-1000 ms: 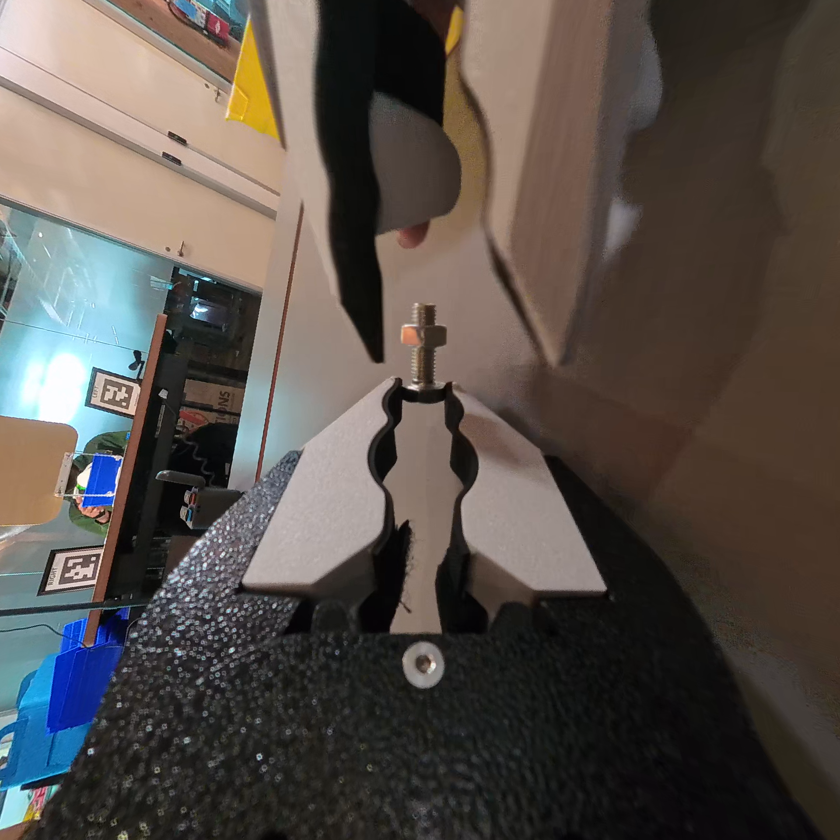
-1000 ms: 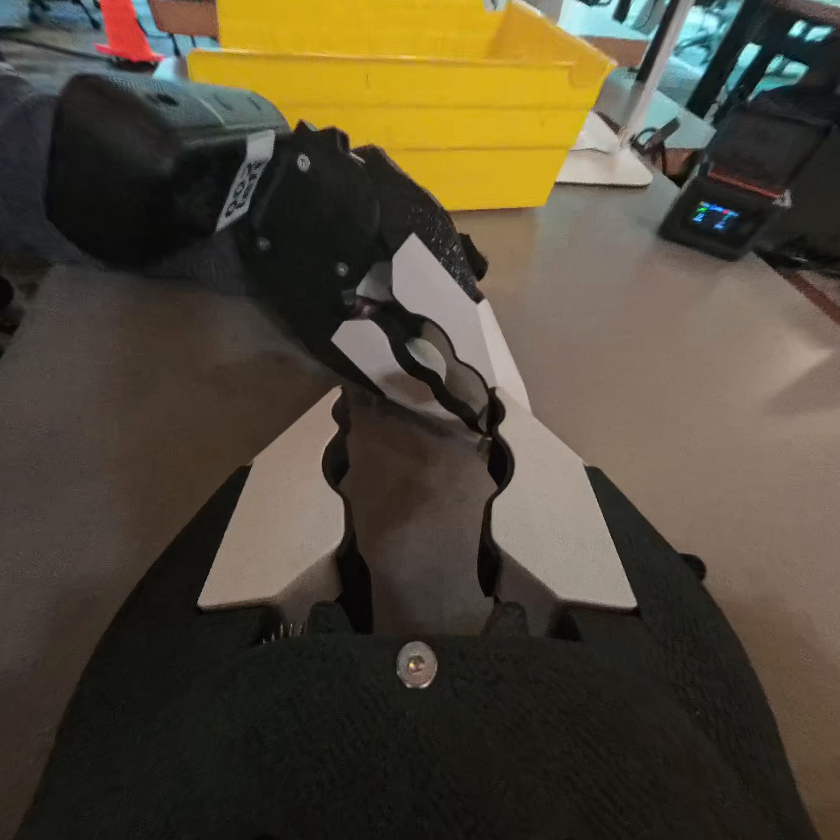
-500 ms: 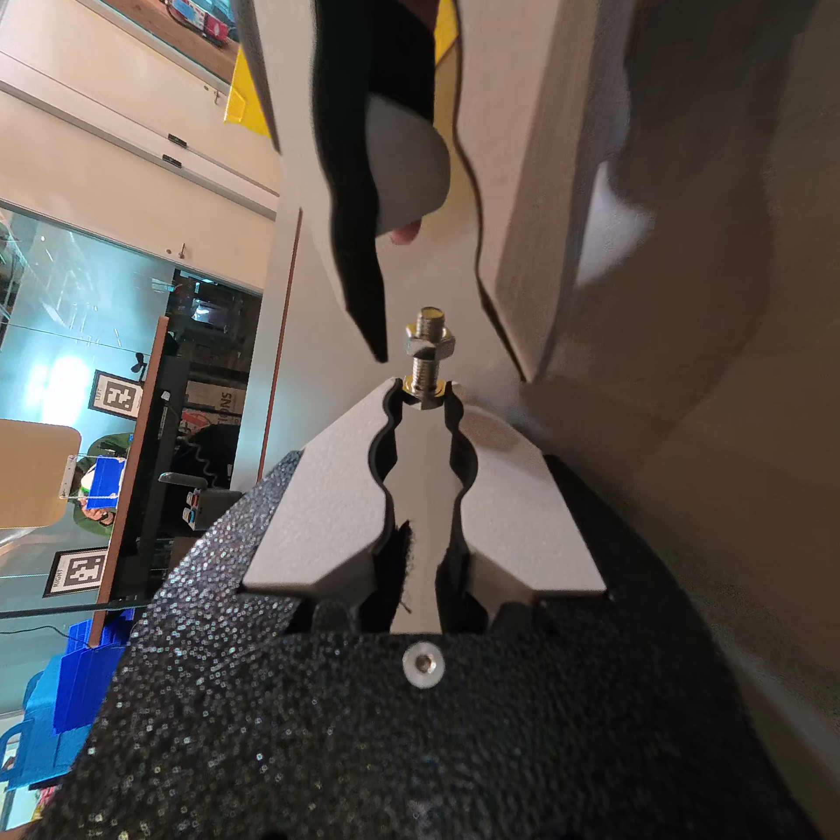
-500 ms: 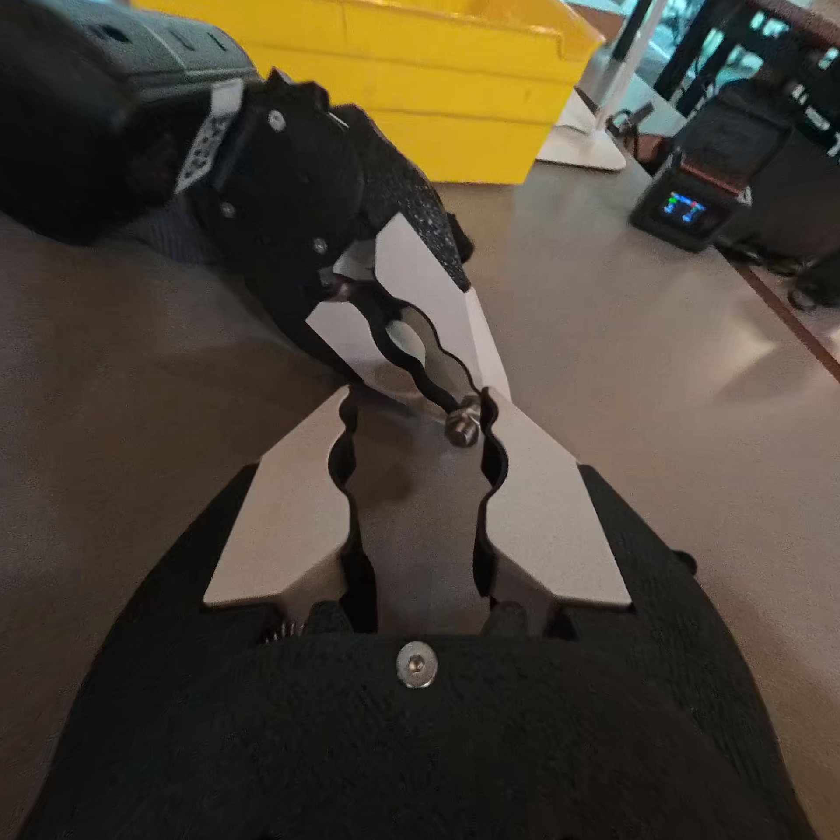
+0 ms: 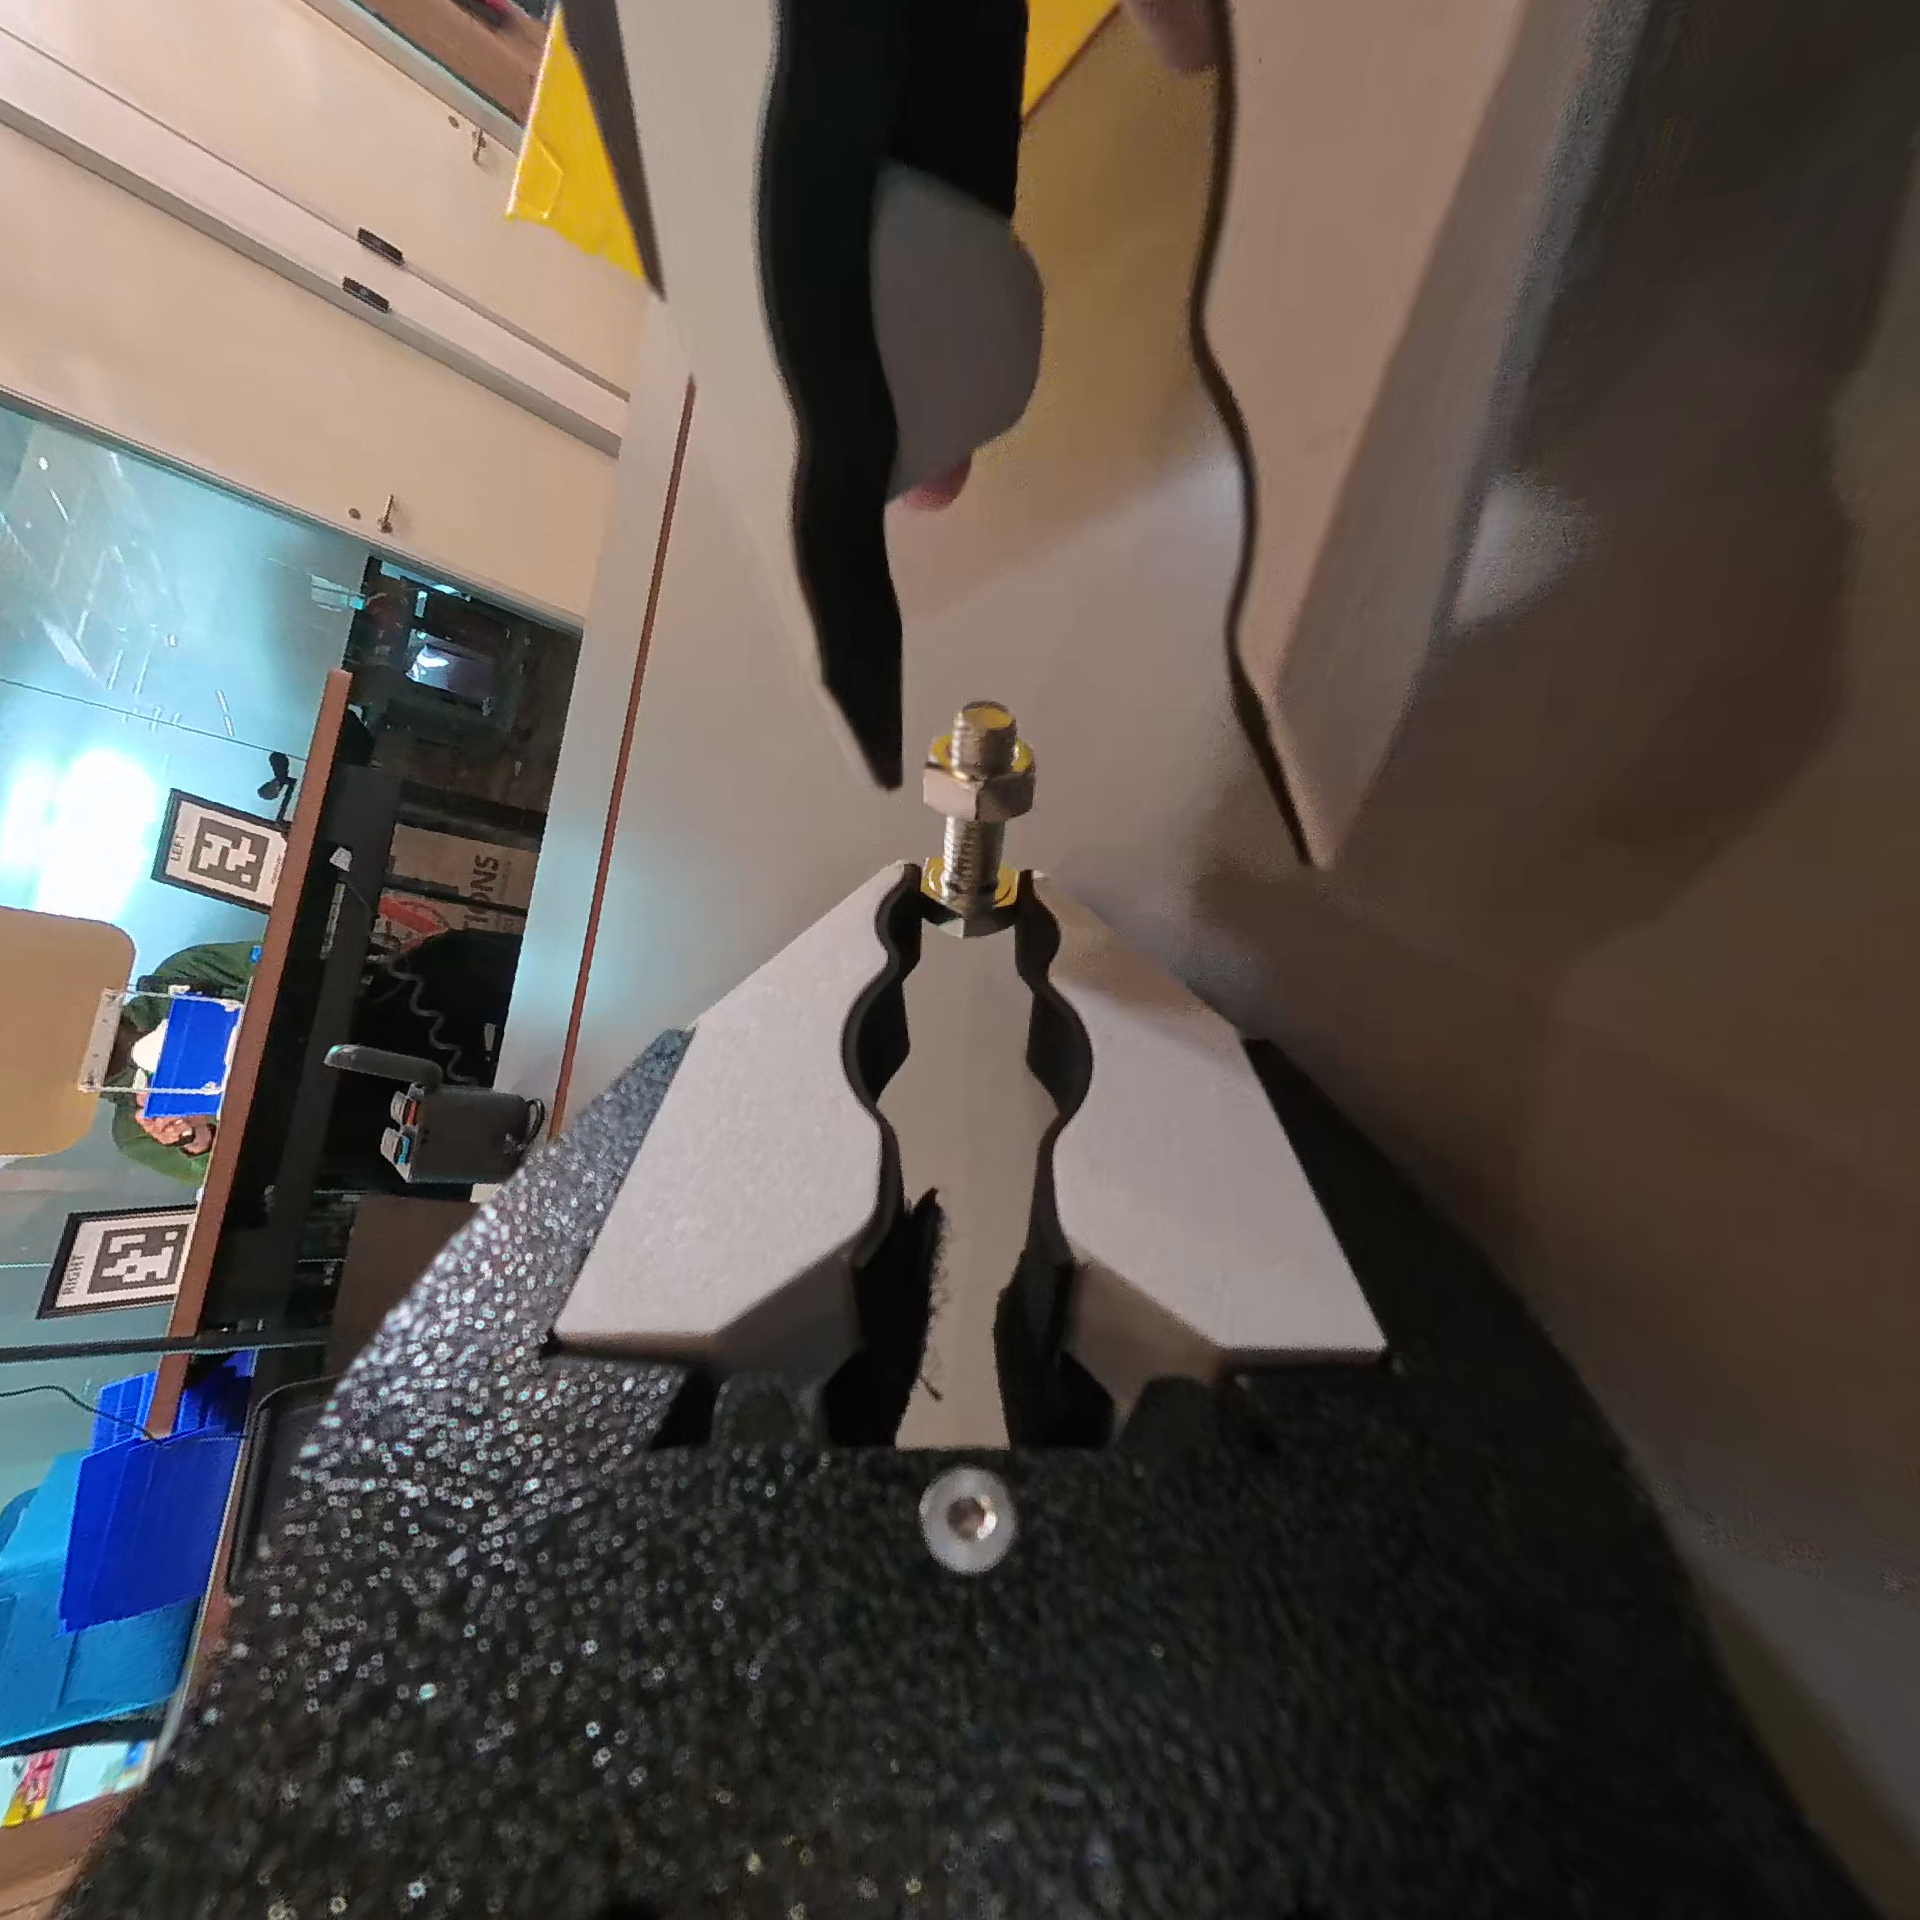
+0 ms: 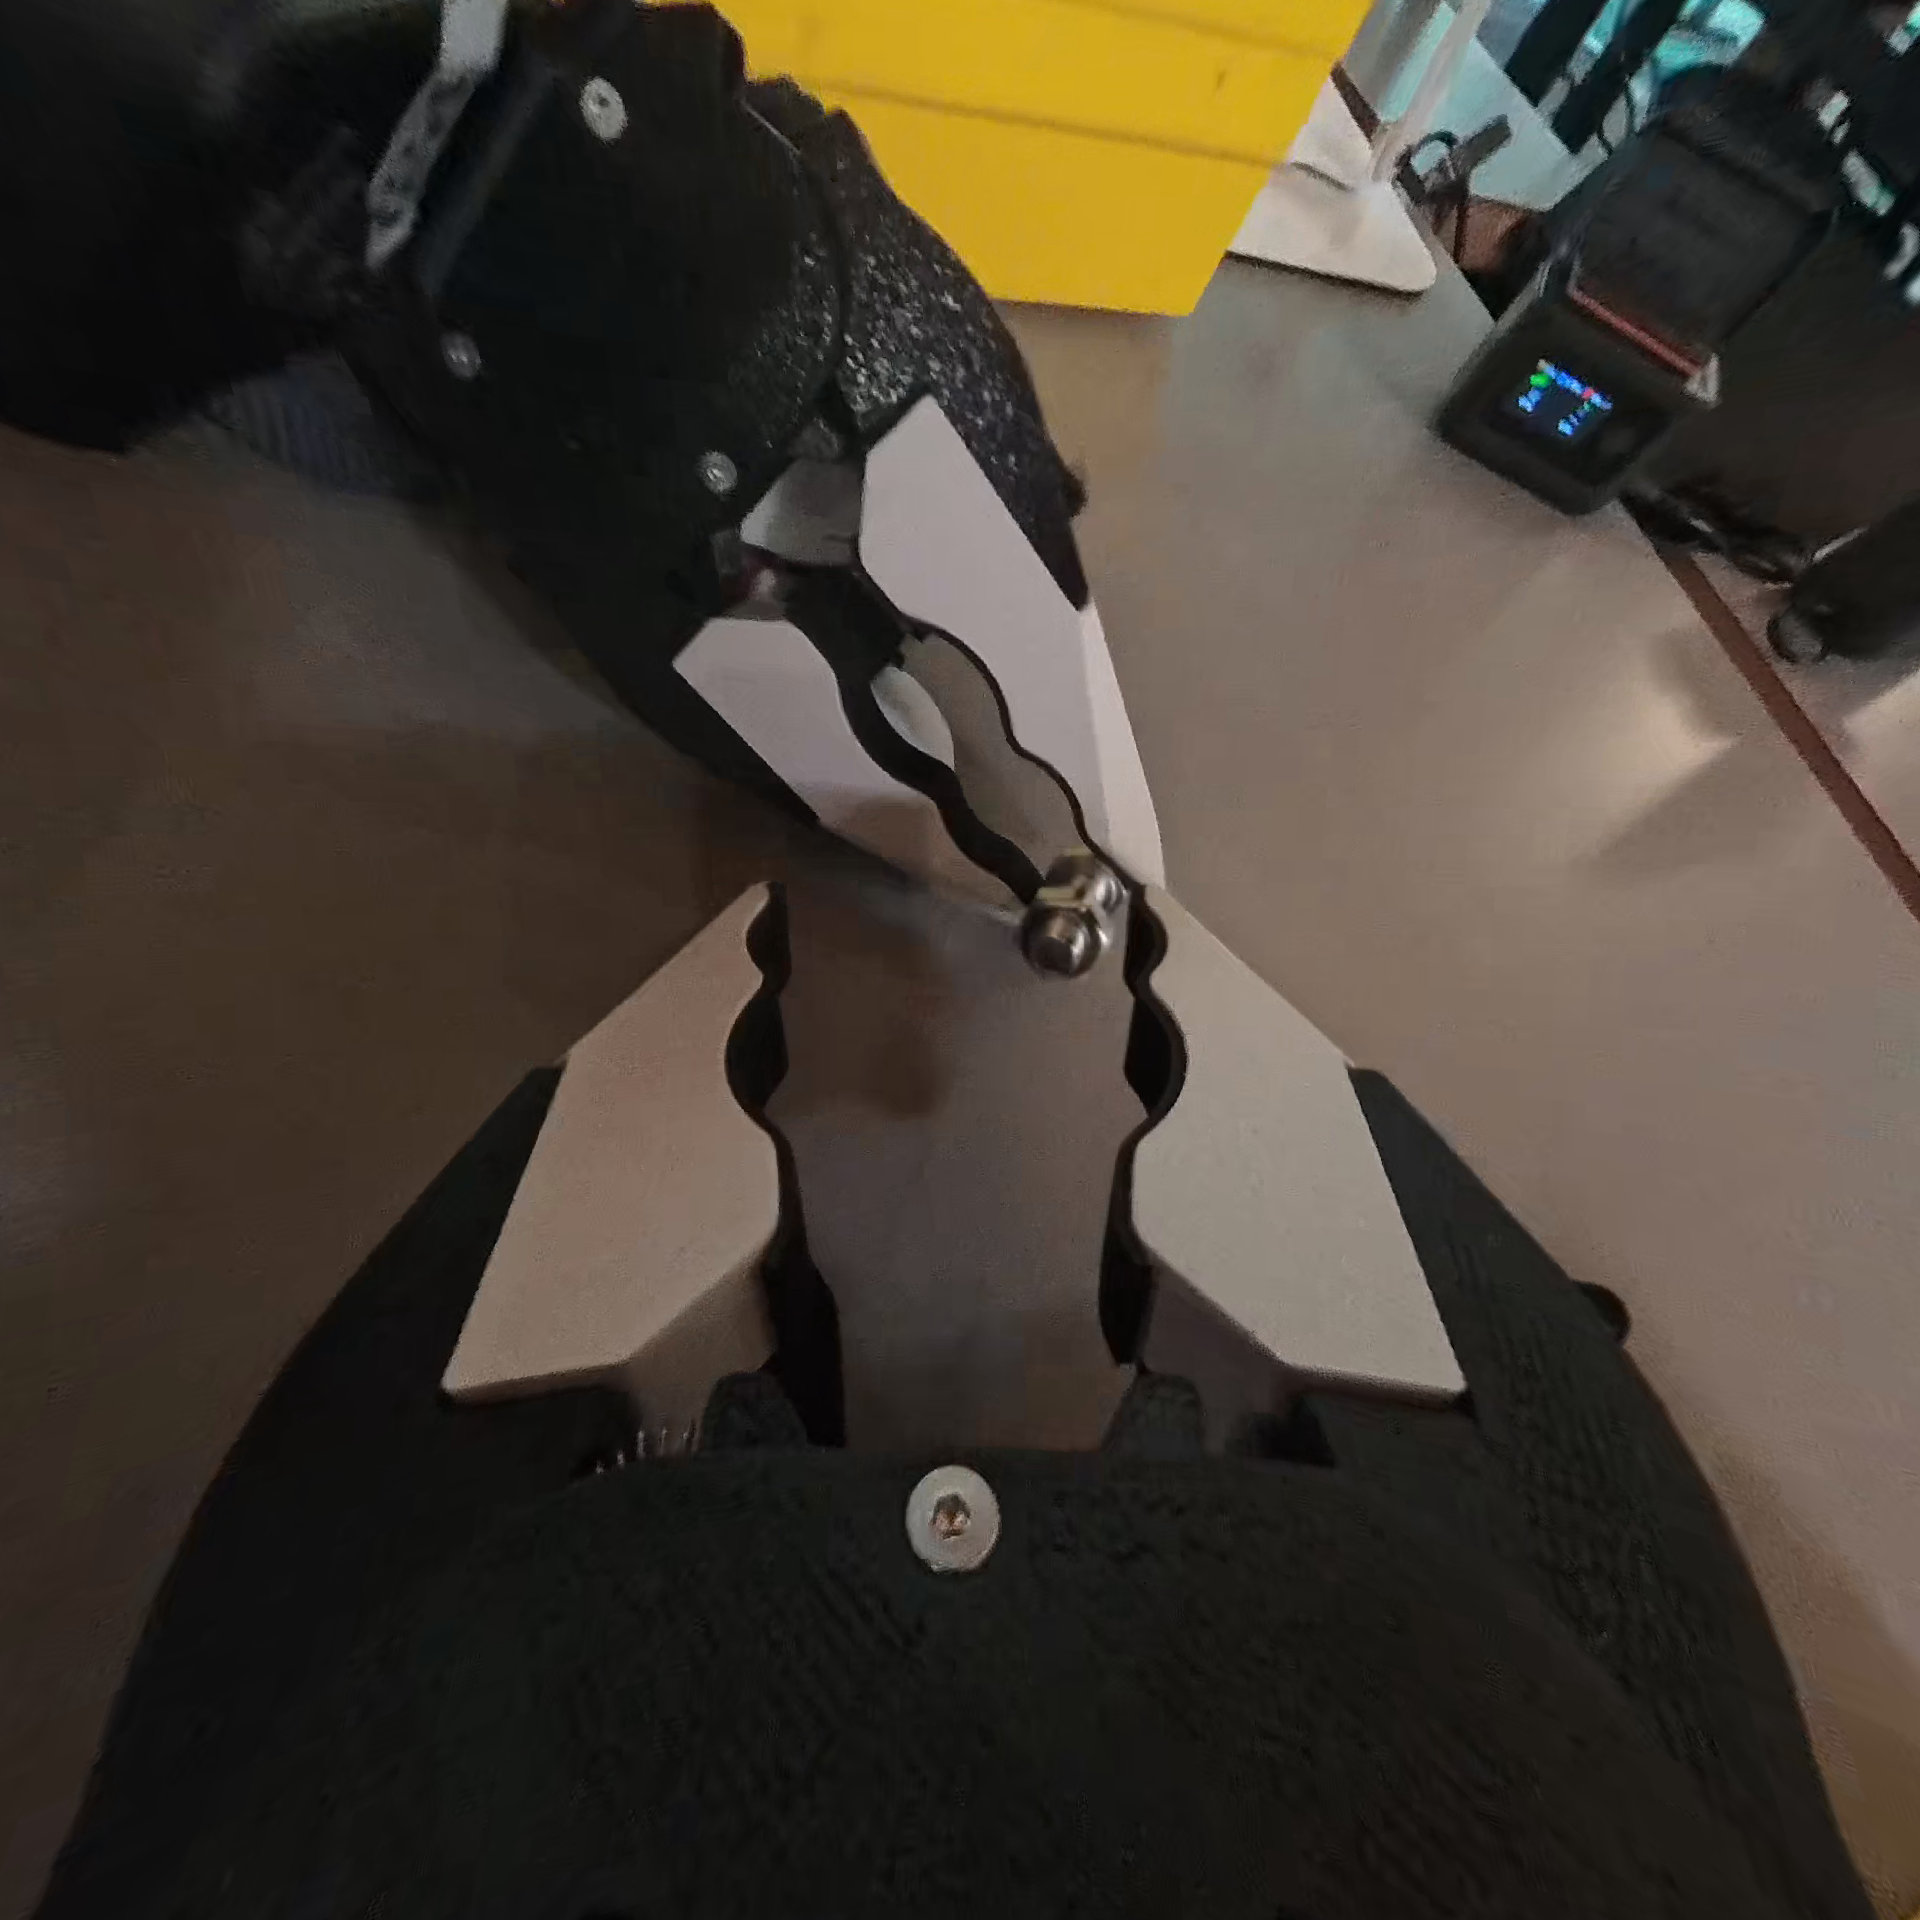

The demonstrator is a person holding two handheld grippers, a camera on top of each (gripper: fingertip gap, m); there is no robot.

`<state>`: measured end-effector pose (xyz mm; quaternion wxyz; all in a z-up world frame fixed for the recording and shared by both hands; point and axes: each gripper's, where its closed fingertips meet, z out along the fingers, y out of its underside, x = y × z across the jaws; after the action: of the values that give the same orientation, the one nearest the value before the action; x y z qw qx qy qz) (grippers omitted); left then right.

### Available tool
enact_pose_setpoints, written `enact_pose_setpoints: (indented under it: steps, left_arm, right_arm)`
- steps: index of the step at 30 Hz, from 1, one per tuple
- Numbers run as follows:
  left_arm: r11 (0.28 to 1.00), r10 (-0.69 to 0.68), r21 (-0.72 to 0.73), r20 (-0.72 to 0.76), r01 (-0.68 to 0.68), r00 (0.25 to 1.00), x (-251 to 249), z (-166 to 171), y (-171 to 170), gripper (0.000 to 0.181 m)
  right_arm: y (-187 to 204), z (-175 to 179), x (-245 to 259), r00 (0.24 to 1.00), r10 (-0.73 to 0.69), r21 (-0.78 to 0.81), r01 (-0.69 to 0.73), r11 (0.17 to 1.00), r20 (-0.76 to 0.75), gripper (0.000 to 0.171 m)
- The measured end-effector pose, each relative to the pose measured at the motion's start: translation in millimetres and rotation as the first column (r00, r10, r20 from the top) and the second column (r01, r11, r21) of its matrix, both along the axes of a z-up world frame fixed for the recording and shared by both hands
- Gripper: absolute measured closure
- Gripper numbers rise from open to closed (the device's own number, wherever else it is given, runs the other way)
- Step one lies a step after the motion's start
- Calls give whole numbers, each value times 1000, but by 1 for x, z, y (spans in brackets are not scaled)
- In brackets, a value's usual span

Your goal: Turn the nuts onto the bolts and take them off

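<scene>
Brown worktop point(image 6: 1455, 831) lies under both tools, with a yellow bin point(image 6: 1039, 156) far behind. Left tool point(image 5: 961, 904) pinches the bolt point(image 5: 966, 852) by its head, so the bolt cannot spin. Its nut point(image 5: 982, 784) sits near the far end. Right tool point(image 6: 956, 914) is spread wide around that nut, ready to squeeze and turn it

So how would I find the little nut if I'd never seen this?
Find the left gripper, its pale fingers shut on the head of a shiny bolt. Follow the bolt's thread outward, nearly to its tip. The nut is the six-sided metal ring there, wider than the thread.
</scene>
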<state>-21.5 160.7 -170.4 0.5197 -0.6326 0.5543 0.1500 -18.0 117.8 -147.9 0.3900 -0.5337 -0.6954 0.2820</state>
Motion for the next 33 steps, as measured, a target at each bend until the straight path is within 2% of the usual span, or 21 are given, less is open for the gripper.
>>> enact_pose_setpoints:
  steps: [3,5,7,10,14,17,19,21,23,28,33]
  left_arm:
    - [1000,8,-4,-1,-8,1000,-1,0,1,165]
    - [1000,11,-4,-7,-11,1000,-1,-1,1,165]
    - [1000,11,-4,-10,-11,1000,-1,-1,1,165]
    - [1000,19,-8,-5,-19,1000,-1,-1,1,165]
    - [1000,22,-10,-9,-22,1000,-1,-1,2,165]
    - [1000,26,-9,-20,-26,999,-1,-2,2,165]
    - [1000,26,-5,-34,-26,999,-1,-2,2,165]
    - [1000,29,-3,-40,-29,999,-1,-2,3,165]
    - [1000,29,-4,-37,-30,999,-1,-2,3,165]
    - [1000,28,-4,-43,-28,999,-1,-2,3,165]
    - [1000,24,-4,-43,-24,999,0,-2,2,165]
  right_arm:
    - [6,-6,9,998,-33,-102,39,994,57,114]
    - [2,-9,7,998,-14,-117,21,993,62,112]
    - [-4,-7,1,999,13,-38,-12,999,37,101]
    - [-13,1,-4,998,67,69,-67,995,-5,103]
    - [9,-5,8,996,-54,3,54,999,69,112]
    - [8,-10,8,994,-52,7,52,999,99,113]
    - [0,-9,1,996,-16,95,8,995,87,106]
    - [-13,-5,-6,997,62,214,-73,974,55,107]
    - [-5,-4,-4,997,22,278,-40,960,67,112]
    - [16,-10,11,989,-85,160,65,985,123,119]
    - [-9,-10,-3,994,35,260,-61,964,102,112]
